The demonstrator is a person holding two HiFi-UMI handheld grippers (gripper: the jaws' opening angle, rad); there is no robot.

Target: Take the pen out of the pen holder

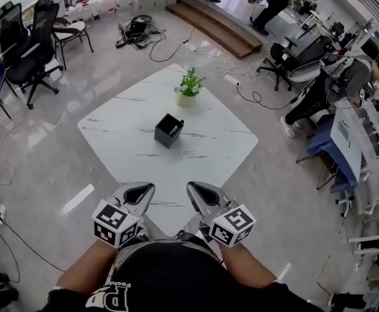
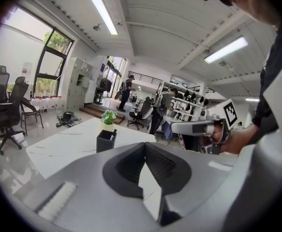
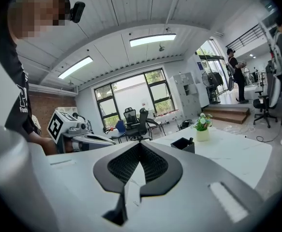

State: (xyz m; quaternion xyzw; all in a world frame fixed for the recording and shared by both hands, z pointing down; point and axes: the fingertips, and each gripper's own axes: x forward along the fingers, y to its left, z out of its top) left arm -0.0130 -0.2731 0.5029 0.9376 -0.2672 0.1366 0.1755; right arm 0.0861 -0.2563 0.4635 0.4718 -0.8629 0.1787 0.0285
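A black square pen holder (image 1: 168, 130) stands near the middle of the white marble table (image 1: 124, 155), with a dark pen (image 1: 175, 128) leaning at its right side. Both grippers hang over the table's near edge, well short of the holder. My left gripper (image 1: 147, 188) is shut and empty, and so is my right gripper (image 1: 193, 188). The left gripper view has the pen holder (image 2: 105, 141) ahead and left of the closed left gripper (image 2: 144, 144). In the right gripper view the pen holder (image 3: 183, 144) sits ahead and right of the right gripper (image 3: 140, 144).
A small potted plant (image 1: 189, 87) stands on the table beyond the holder. Office chairs (image 1: 30, 44) are at the far left, cables (image 1: 137, 30) lie on the floor behind, and seated people and desks (image 1: 345, 90) are to the right.
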